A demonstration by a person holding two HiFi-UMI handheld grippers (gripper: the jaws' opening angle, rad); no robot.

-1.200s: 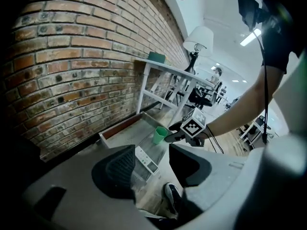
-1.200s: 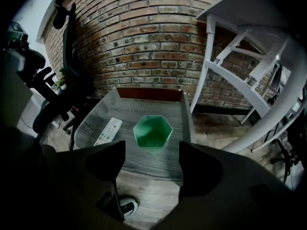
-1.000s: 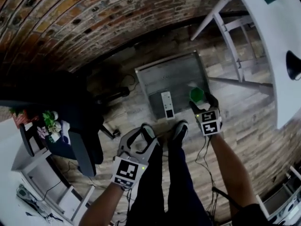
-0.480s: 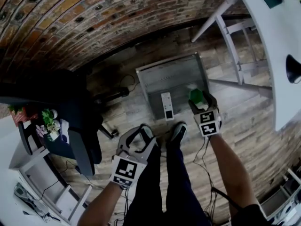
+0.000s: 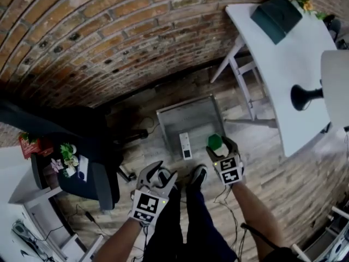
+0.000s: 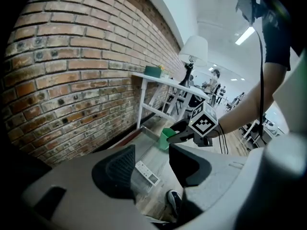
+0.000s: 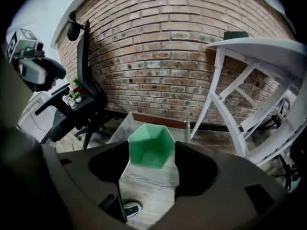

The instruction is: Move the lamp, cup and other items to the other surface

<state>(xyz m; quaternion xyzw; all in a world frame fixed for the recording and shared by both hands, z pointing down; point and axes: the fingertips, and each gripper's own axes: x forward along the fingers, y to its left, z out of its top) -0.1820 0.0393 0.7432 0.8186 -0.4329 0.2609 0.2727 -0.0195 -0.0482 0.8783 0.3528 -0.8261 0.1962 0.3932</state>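
– Jaws on the right gripper (image 5: 220, 148): what have they got?
– A green six-sided plastic cup (image 7: 151, 151). They have just been closing, and a pad now presses on each side of it. The cup is held up over the near right corner of the low grey plank-topped counter (image 5: 193, 113). That counter stands on the wooden floor (image 5: 283, 168), just ahead of the person's shoes. The right gripper view looks straight into the cup's open mouth.
– And the left gripper (image 6: 151, 157)?
– Jaws apart, nothing between them. It hangs on the near side of the low counter, by the person's legs, apart from the cup.
– Anything else on that low counter?
– One slim white remote control (image 5: 185, 145), lying flat near the front edge, just left of the cup.
– The other surface?
– A tall white counter (image 5: 272, 64) against the red brick wall (image 5: 109, 37), off to the person's right. A lamp with a black base and a white shade (image 5: 305, 96) stands on it. A dark green flat rectangular thing (image 5: 276, 16) lies at its far end, book or box I cannot tell.
– To the left?
– A black office chair (image 5: 101, 173), with small green plants (image 5: 66, 156) close by it.
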